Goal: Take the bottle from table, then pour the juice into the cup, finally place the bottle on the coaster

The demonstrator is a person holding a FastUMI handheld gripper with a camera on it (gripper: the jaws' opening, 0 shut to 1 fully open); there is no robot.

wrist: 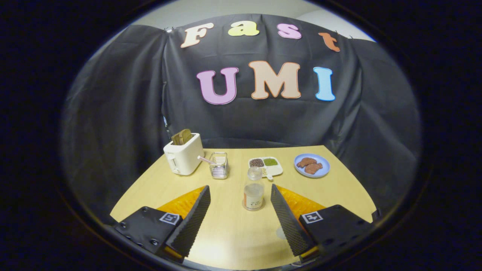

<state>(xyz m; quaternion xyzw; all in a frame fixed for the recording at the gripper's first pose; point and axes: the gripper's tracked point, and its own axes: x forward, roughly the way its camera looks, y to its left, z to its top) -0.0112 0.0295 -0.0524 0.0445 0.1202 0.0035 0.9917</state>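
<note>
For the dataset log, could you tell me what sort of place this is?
Probably a staged breakfast table in a recording booth: a toaster holding bread, a blue plate of food, and a bottle ahead of the open gripper.

Blocking the near corners of the table (233, 233) with the spread fingers of the gripper (240, 190); hiding the lower part of the bread (181, 137) inside the toaster (183, 158); staying too small to read on the bottle (253, 194) label, contents perhaps pale juice
</note>
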